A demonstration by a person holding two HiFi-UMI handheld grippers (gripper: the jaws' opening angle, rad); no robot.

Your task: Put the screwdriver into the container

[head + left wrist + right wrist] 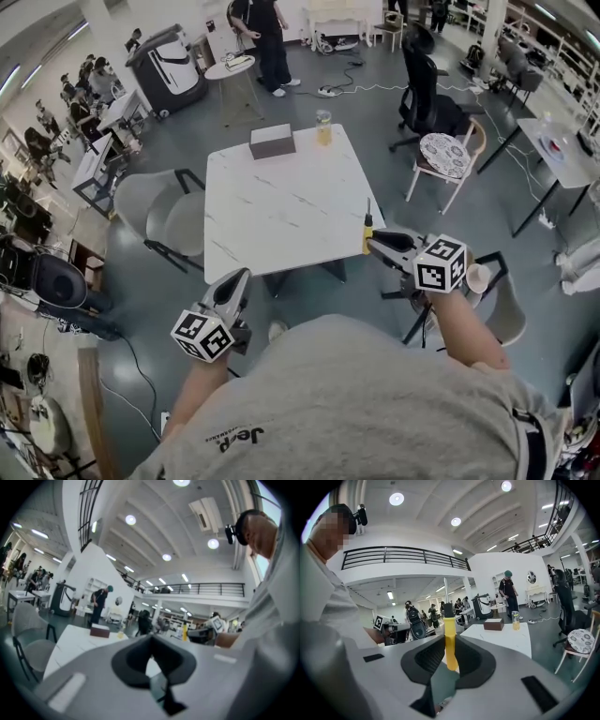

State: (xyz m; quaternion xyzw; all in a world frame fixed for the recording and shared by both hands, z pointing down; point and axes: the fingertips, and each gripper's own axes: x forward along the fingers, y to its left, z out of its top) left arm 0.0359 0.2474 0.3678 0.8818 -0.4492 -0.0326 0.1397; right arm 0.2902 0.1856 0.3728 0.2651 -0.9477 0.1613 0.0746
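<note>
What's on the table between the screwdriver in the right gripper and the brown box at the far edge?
Nothing: the head view shows only bare tabletop between the screwdriver and the brown box. The jar stands beside the box.

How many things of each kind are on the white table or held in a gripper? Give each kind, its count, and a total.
Yellow screwdriver: 1
Brown box: 1
Glass jar: 1
Total: 3
</note>
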